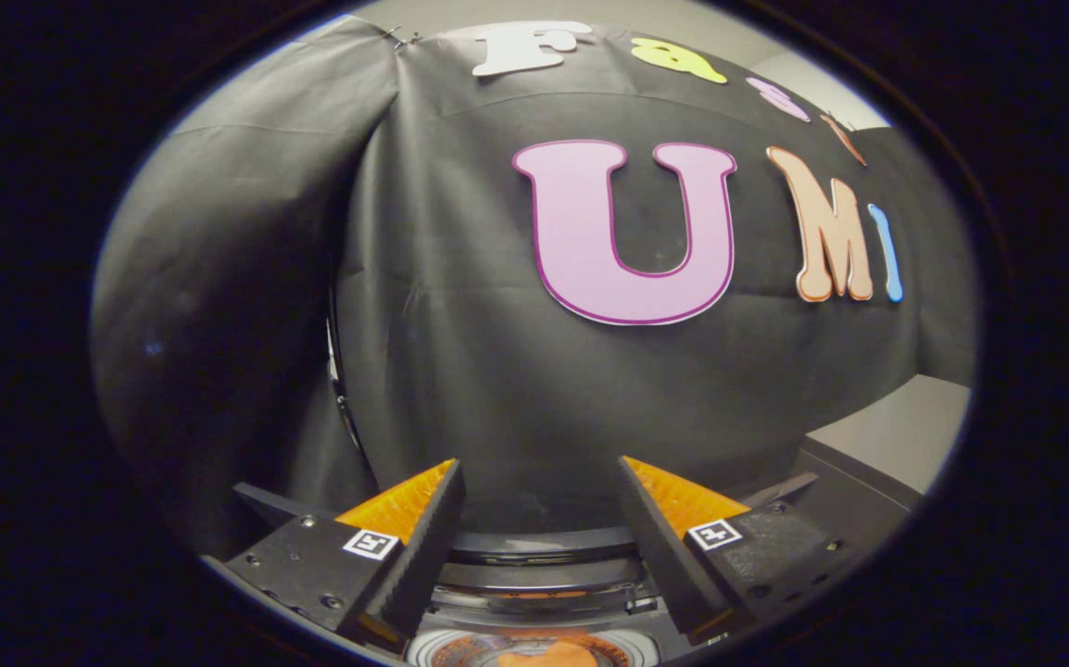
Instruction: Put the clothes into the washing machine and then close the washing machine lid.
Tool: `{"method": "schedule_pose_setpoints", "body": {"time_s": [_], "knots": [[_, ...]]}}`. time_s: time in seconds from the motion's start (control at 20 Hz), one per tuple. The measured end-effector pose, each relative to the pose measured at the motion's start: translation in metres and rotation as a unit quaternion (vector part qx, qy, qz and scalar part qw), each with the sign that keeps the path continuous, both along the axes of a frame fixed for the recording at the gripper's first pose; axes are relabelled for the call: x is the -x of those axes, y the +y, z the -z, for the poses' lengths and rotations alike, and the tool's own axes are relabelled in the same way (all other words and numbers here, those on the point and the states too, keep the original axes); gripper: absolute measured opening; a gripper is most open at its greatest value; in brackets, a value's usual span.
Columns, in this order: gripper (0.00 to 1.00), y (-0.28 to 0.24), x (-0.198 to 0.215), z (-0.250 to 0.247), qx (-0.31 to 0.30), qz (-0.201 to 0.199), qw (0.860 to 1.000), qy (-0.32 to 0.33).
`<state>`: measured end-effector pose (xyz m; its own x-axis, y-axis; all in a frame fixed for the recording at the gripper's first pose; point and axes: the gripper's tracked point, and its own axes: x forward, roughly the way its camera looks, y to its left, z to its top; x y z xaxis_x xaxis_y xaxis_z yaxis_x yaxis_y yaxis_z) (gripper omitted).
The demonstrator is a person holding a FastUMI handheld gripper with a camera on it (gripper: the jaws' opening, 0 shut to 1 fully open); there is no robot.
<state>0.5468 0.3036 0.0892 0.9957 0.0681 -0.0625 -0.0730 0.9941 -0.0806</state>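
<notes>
While I hold the gripper (539,505) level toward the booth's black cloth wall (516,371), its fingers stand wide apart, nothing between them, touching nothing. Washing machine (544,556): dark curved rim just ahead of and below the fingertips. Low between the fingers, an orange garment (544,656), apparently inside the round opening. Lid position: cannot tell. Judgement: the work lies downward.
</notes>
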Motion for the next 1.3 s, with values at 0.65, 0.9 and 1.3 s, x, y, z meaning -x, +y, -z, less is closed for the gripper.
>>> {"method": "schedule_pose_setpoints", "body": {"time_s": [0.65,0.9,1.3], "knots": [[0.98,-0.006,0.021,0.005,0.000,0.003,1.000,-0.010],[0.98,-0.006,0.023,0.006,-0.002,0.006,1.000,-0.014],[0.98,-0.005,0.023,0.004,-0.005,0.005,0.999,-0.036]]}}
